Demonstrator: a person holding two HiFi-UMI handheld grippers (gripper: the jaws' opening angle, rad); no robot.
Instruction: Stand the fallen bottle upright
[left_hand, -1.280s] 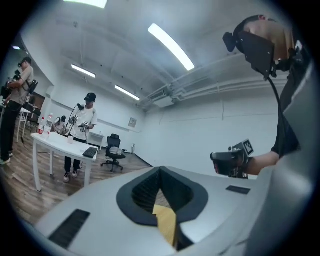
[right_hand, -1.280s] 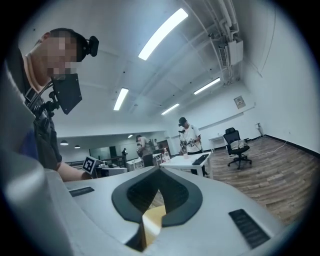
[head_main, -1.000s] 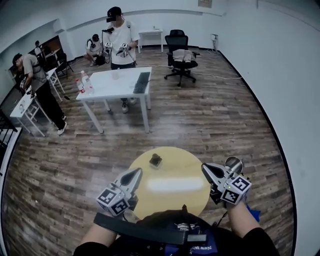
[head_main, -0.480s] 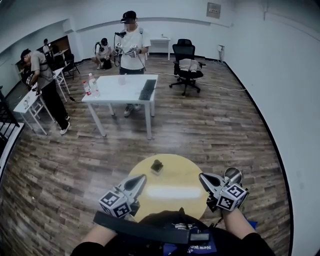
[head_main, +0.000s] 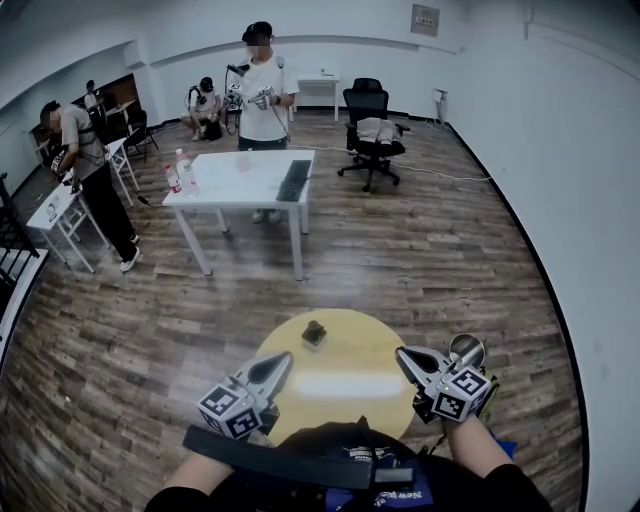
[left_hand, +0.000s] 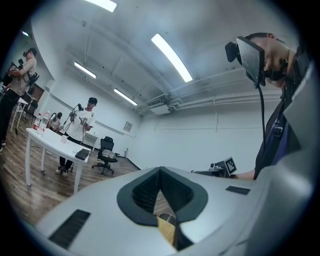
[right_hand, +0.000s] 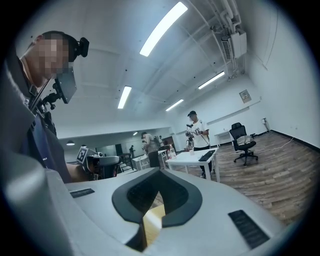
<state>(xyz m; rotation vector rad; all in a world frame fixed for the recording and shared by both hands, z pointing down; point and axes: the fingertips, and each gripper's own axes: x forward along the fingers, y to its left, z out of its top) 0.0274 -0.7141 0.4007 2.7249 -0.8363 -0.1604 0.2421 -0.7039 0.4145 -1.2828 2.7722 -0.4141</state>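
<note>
A round yellow counter (head_main: 365, 340) was seen just below and between the two grippers. It was set on a plank floor (head_main: 450, 260) in a large white-walled room. Well beyond the grippers a white counter (head_main: 240, 185) was seen, with upright bottles (head_main: 180, 170) at its left end and a keyboard (head_main: 293, 180) at its right. A person (head_main: 262, 95) was placed behind it, and a chair (head_main: 372, 130) farther right. More people were seen along the left wall.

The left gripper (head_main: 285, 357) was held level over the yellow counter's near left edge, clenched on nothing. The right gripper (head_main: 402, 353) was held level at the near right edge, likewise clenched and empty.

A small dark thing (head_main: 314, 333) was seen on the yellow counter, ahead of the left gripper and touched by neither gripper. Whether it was the bottle could not be told, and neither its long axis nor its heading could be read. A pale streak (head_main: 340, 385) was seen between the grippers, its length running from one toward the other; clear bottle or glare could not be decided. A round shiny rim (head_main: 467, 350) was seen just outside the right gripper, past the counter's edge, and what it belonged to could not be told.
</note>
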